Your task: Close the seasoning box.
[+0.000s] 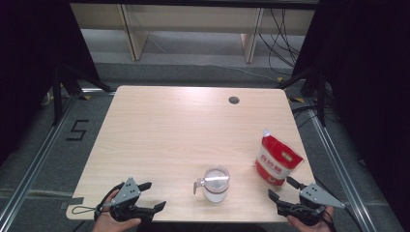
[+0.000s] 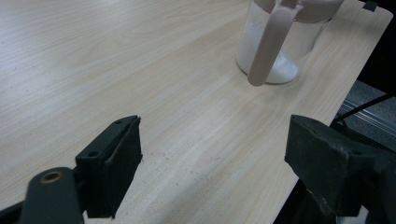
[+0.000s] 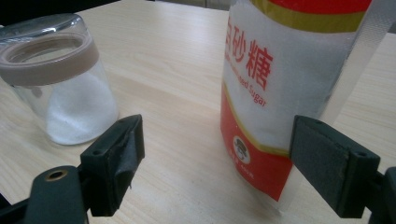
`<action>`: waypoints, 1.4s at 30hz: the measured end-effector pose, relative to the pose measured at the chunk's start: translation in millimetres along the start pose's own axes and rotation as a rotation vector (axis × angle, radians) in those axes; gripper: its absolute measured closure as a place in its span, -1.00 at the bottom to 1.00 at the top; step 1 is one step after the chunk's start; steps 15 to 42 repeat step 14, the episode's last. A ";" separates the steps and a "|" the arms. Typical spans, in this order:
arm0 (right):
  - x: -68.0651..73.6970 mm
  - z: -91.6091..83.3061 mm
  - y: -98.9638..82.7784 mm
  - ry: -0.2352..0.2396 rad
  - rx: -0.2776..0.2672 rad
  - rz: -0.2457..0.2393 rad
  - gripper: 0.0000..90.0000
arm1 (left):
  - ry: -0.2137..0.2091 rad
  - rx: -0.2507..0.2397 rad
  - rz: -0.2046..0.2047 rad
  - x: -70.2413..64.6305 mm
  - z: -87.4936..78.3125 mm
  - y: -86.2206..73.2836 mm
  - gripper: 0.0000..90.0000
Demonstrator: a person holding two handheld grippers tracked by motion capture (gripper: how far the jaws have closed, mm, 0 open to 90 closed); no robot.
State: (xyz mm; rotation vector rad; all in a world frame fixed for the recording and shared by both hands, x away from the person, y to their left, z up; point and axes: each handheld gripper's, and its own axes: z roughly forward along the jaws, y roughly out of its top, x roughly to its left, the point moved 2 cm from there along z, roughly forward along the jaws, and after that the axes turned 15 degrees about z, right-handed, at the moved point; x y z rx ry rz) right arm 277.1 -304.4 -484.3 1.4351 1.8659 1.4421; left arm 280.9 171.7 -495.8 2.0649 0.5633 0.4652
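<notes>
A lab-style recording bay is showing here: black curtains [image 1: 29, 72] are hanging either side of the worktop [image 1: 183, 130], cables [image 1: 285, 34] (loose) trailing behind it, floor rails [image 1: 34, 164] running alongside.

The black two-jaw left gripper [image 1: 153, 195] was held low in the left hand [image 1: 116, 223], jaws spread wide with nothing between them. The black right gripper [image 1: 281, 188] was likewise held agape by the right hand [image 1: 309, 225].

Jar [image 1: 215, 183]: clear glass, beige lid and handle, white granules inside; upright, table's near edge, centre. Sugar bag [image 1: 276, 161]: red-white pouch, top open; upright, well right of jar.
</notes>
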 end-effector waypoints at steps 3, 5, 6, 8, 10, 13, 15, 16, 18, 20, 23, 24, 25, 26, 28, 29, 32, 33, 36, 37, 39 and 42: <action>0.1 0.1 -0.1 0.002 0.001 -0.001 -0.58 | 0.005 0.012 -0.005 0.4 -0.5 0.1 -0.61; 0.5 0.1 0.0 0.004 0.001 0.004 -0.58 | 0.003 0.003 -0.011 0.5 -0.1 0.4 -0.62; 1.4 -0.4 -0.6 0.000 0.006 0.022 -0.58 | 0.005 0.003 -0.004 1.2 -0.3 0.3 -0.62; 0.0 -0.1 0.1 0.002 -0.001 0.002 -0.58 | 0.008 0.000 -0.004 1.8 0.0 0.1 -0.62; 0.2 0.0 0.1 0.002 0.000 0.000 -0.58 | 0.009 0.004 -0.026 1.0 0.2 -0.4 -0.62; 1.0 0.2 -0.3 0.006 0.004 0.011 -0.58 | 0.004 0.007 -0.004 1.8 0.5 -0.5 -0.62; 0.3 0.0 -0.2 0.000 0.003 0.003 -0.58 | 0.002 0.007 0.008 2.4 0.7 -0.5 -0.62; 0.3 0.0 -0.2 0.000 0.003 0.003 -0.58 | 0.002 0.007 0.008 2.4 0.7 -0.5 -0.62; 0.3 0.0 -0.2 0.000 0.003 0.003 -0.58 | 0.002 0.007 0.008 2.4 0.7 -0.5 -0.62; 0.3 0.0 -0.2 0.000 0.003 0.003 -0.58 | 0.002 0.007 0.008 2.4 0.7 -0.5 -0.62; 0.3 0.0 -0.2 0.000 0.003 0.003 -0.58 | 0.002 0.007 0.008 2.4 0.7 -0.5 -0.62; 0.3 0.0 -0.2 0.000 0.003 0.003 -0.58 | 0.002 0.007 0.008 2.4 0.7 -0.5 -0.62; 0.3 0.0 -0.2 0.000 0.003 0.003 -0.58 | 0.002 0.007 0.008 2.4 0.7 -0.5 -0.62; 0.3 0.0 -0.2 0.000 0.003 0.003 -0.58 | 0.002 0.007 0.008 2.4 0.7 -0.5 -0.62; 0.3 0.0 -0.2 0.000 0.003 0.003 -0.58 | 0.002 0.007 0.008 2.4 0.7 -0.5 -0.62; 0.3 0.0 -0.2 0.000 0.003 0.003 -0.58 | 0.002 0.007 0.008 2.4 0.7 -0.5 -0.62; 0.3 0.0 -0.2 0.000 0.003 0.003 -0.58 | 0.002 0.007 0.008 2.4 0.7 -0.5 -0.62; 0.3 0.0 -0.2 0.000 0.003 0.003 -0.58 | 0.002 0.007 0.008 2.4 0.7 -0.5 -0.62; 0.3 0.0 -0.2 0.000 0.003 0.003 -0.58 | 0.002 0.007 0.008 2.4 0.7 -0.5 -0.62; 0.3 0.0 -0.2 0.000 0.003 0.003 -0.58 | 0.002 0.007 0.008 2.4 0.7 -0.5 -0.62; 0.3 0.0 -0.2 0.000 0.003 0.003 -0.58 | 0.002 0.007 0.008 2.4 0.7 -0.5 -0.62; 0.3 0.0 -0.2 0.000 0.003 0.003 -0.58 | 0.002 0.007 0.008 2.4 0.7 -0.5 -0.62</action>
